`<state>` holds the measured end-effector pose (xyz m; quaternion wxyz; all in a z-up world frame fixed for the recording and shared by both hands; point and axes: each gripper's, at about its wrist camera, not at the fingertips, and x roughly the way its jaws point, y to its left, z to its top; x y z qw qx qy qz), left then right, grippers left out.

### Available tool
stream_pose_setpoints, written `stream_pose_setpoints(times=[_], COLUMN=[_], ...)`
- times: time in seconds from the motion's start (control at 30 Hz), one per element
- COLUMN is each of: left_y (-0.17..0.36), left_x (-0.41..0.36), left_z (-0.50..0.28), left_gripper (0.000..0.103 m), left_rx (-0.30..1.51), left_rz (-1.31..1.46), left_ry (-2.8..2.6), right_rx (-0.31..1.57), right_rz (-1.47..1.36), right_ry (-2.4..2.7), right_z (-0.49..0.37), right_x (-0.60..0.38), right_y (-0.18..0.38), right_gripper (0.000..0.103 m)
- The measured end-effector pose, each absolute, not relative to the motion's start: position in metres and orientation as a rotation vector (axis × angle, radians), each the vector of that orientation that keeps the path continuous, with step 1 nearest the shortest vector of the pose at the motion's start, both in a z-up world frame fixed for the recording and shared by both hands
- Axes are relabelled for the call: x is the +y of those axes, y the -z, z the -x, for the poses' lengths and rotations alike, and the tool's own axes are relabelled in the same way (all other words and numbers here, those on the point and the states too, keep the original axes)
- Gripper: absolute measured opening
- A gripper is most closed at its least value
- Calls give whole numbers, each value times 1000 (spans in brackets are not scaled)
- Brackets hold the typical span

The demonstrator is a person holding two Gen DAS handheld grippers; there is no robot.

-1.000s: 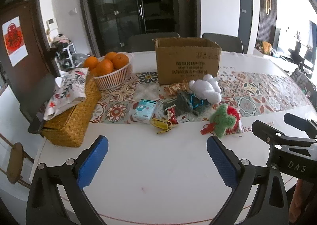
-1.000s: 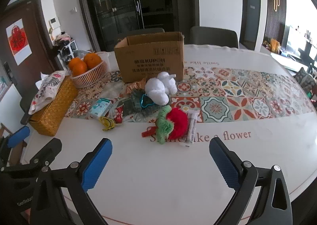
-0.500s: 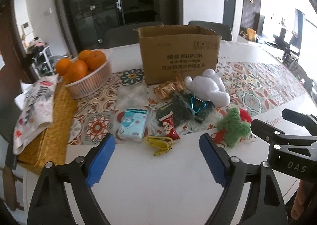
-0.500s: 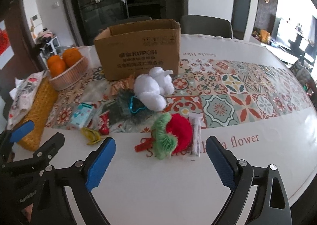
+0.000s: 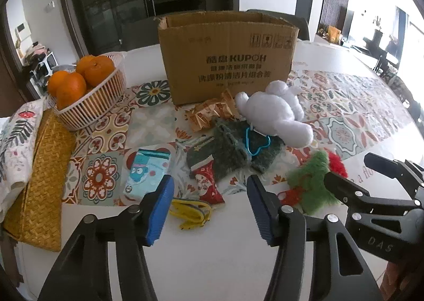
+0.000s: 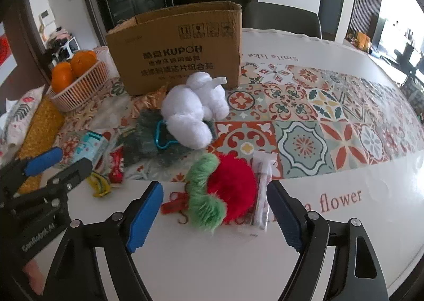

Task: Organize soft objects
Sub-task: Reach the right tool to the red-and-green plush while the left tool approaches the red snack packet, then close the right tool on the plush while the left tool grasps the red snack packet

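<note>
The right gripper [image 6: 214, 218] hovers low over the desk [image 6: 238, 269] with its blue-padded fingers [image 6: 144, 217] spread wide and empty, straddling the red and green fuzzy toy [image 6: 222, 189] that lies just ahead of them on the desk's white edge. The left gripper [image 5: 210, 207] is likewise open and holds nothing, its fingers [image 5: 160, 211] framing a yellow folded item [image 5: 192, 212] and a red snack packet [image 5: 208, 185], with a dark green knitted piece [image 5: 235, 148] beyond. The risk, as I judge it, is that the right fingers close on more than the toy: a clear plastic sleeve [image 6: 262, 187] lies touching its right side, and a red tag [image 6: 173, 201] juts from its left, so either could be pinched or dragged along. The fluffy pile may also compress and slip. With both grippers close together, they could bump. Farther out, the white plush toy [image 6: 196, 113] rests partly on the knitted piece, in front of the open cardboard box [image 6: 180, 46], the likely destination. The box's interior is hidden, and a blue carabiner-like loop [image 6: 163, 136] may be attached to the knit; I cannot tell. A basket of oranges [image 5: 90, 89] sits at the left.
</note>
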<state>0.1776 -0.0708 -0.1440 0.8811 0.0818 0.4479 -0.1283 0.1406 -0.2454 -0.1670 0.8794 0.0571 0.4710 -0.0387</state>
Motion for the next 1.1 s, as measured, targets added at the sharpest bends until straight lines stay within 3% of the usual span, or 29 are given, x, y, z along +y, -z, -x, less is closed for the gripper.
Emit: stream_pose_setpoints(times=[0.13, 0.43, 0.8, 1.1], left_y=[158, 188, 215, 226], left_x=[-75, -81, -73, -69], left_z=[-187, -211, -233, -240], left_gripper=[49, 48, 27, 23], left_rx=[973, 1057, 1124, 1148], left_rz=[-161, -140, -96, -62], left_ry=[260, 244, 219, 232], right_rx=[992, 1038, 1111, 1139], right_rz=[-112, -106, -93, -93], right_ry=[72, 61, 38, 41], right_z=[-147, -166, -182, -189], right_x=[-247, -250, -235, -239], right_y=[178, 201, 225, 237], right_gripper=[80, 77, 75, 57])
